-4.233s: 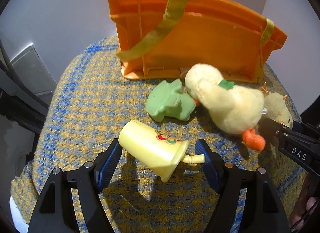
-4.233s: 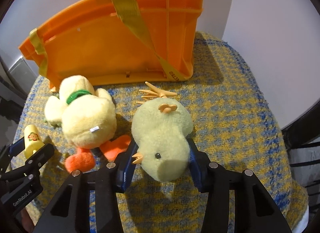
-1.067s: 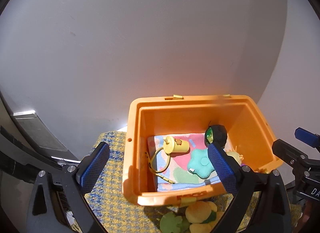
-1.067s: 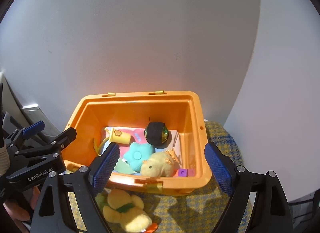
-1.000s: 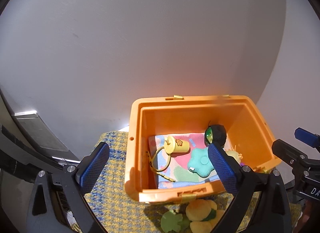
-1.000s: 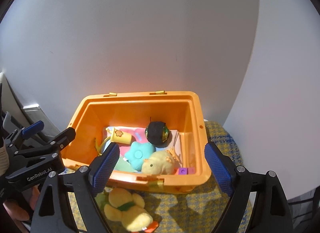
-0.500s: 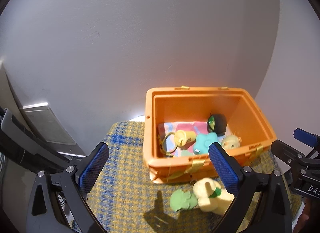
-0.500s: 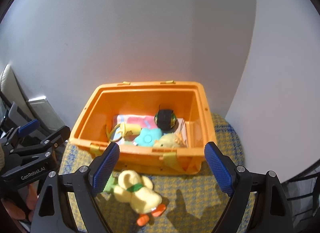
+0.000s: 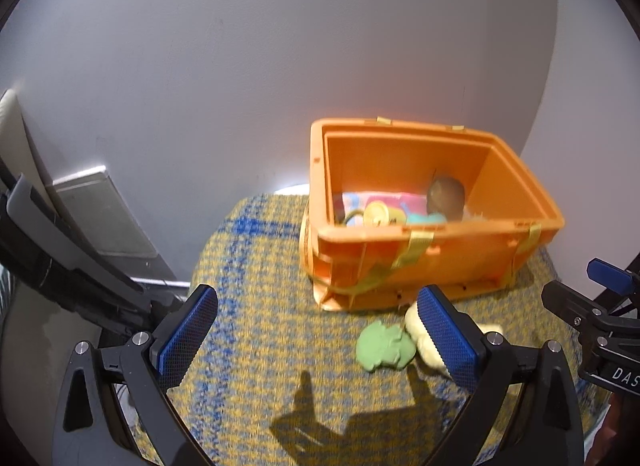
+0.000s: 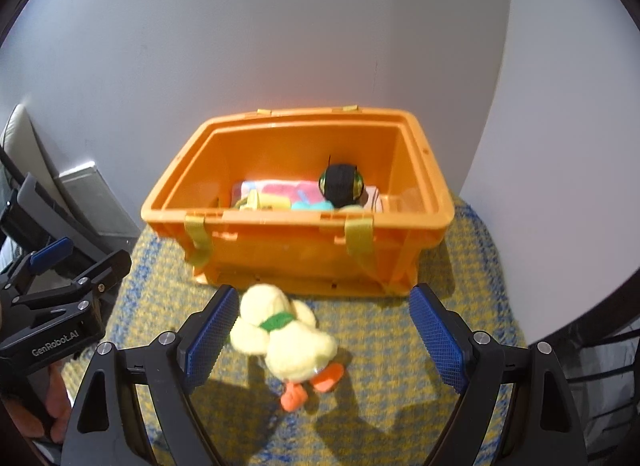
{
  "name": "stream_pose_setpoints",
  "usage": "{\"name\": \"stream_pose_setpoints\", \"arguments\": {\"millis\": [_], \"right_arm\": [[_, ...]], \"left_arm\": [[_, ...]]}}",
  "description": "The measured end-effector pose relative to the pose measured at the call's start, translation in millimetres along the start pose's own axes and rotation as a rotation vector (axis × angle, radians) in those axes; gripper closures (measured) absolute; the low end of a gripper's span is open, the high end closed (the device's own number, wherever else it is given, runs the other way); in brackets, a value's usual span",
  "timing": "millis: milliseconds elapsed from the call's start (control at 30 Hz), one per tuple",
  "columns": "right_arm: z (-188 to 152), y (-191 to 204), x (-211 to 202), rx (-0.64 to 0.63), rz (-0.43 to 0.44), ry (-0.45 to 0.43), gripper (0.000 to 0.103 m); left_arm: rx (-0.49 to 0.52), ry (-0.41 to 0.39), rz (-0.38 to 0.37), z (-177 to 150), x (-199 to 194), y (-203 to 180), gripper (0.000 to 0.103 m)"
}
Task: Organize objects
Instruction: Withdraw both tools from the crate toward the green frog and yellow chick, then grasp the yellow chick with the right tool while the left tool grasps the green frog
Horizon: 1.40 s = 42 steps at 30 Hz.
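Observation:
An orange bin (image 10: 304,250) (image 9: 516,189) stands against the wall on a yellow-and-blue woven cloth (image 9: 260,306) (image 10: 384,350). Inside it lie a yellow cup (image 10: 260,200) (image 9: 378,214), a teal flower toy (image 10: 314,205), a black ball (image 10: 340,181) and a striped towel (image 10: 280,187). In front of the bin a yellow plush duck (image 10: 286,340) (image 9: 420,332) with a green collar lies on the cloth, beside a green toy (image 9: 384,350). My left gripper (image 9: 316,338) and my right gripper (image 10: 322,332) both stand open and empty above the cloth, the duck low between the right one's fingers.
A grey wall rises behind the bin. A grey panel (image 9: 100,217) leans at the left, with dark bars in front of it. The cloth-covered top drops off at its left and right edges. A hand (image 10: 56,414) shows at the lower left of the right wrist view.
Both grippers have drawn back and sunk. The bin now looks lower and farther, and more of the cloth, the duck and the green toy has come into view.

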State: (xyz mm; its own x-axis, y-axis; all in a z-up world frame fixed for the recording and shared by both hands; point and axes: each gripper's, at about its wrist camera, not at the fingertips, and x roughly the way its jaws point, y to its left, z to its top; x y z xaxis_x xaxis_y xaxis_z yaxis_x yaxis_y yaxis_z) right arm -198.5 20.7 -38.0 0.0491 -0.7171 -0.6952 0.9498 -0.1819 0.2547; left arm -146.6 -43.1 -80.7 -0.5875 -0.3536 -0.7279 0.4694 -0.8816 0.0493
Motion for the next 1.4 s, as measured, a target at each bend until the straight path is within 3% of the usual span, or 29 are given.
{"name": "stream_pose_setpoints", "arguments": {"millis": [667, 1067, 1167, 1200, 1233, 1400], "right_arm": [[-59.6, 14.4, 57.6, -0.009, 0.035, 0.146, 0.016], [-68.8, 26.1, 96.7, -0.027, 0.021, 0.213, 0.016], [-68.8, 26.8, 104.2, -0.022, 0.026, 0.223, 0.027], [-69.0, 26.4, 106.3, -0.020, 0.027, 0.229, 0.038], [-68.9, 25.2, 107.9, -0.018, 0.028, 0.231, 0.042], [-69.7, 19.1, 102.0, -0.014, 0.050, 0.211, 0.049]], "left_arm": [[-0.012, 0.109, 0.055, -68.2, 39.5, 12.0, 0.001], [-0.018, 0.179, 0.067, -86.0, 69.8, 16.4, 0.001], [-0.029, 0.190, 0.063, -87.3, 74.6, 18.2, 0.001], [-0.030, 0.192, 0.064, -87.2, 75.8, 18.0, 0.001], [-0.029, 0.194, 0.061, -87.1, 77.0, 16.9, 0.001], [-0.017, 0.191, 0.054, -86.5, 77.8, 6.2, 0.001]]}}
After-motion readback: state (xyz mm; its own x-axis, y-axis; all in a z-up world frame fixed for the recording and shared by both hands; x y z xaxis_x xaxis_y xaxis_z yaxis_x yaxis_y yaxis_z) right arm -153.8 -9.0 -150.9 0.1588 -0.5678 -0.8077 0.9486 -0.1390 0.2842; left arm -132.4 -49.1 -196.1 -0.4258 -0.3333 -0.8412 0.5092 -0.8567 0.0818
